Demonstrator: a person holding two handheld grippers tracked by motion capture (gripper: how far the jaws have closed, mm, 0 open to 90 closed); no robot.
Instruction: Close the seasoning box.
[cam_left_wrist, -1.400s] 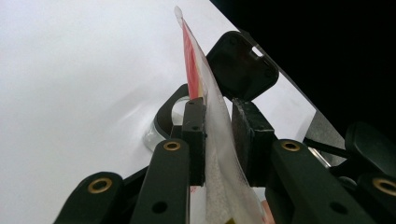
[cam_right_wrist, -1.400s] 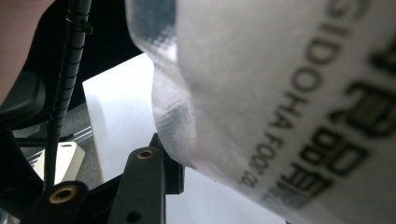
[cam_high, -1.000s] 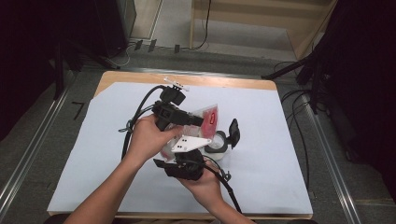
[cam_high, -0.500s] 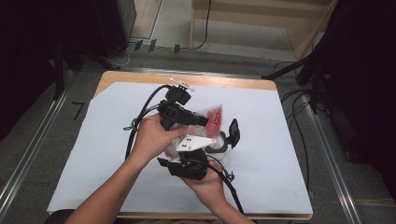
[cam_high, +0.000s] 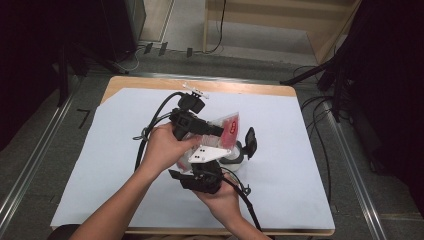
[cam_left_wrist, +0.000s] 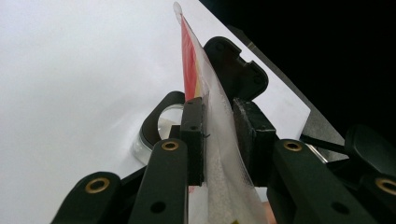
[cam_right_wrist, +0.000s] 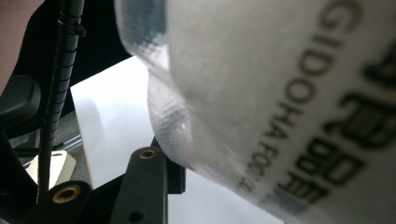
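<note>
Held up over the counter: a thin, floppy, slick bag, light and easy to rip, best pinched at its flat edge, squeezed in the left claw; right claw too hidden to tell.

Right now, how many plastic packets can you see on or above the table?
1. The plastic packet is at the table's middle, clamped between the left tongs, above the round container. Others may be hidden under the hands.
</note>
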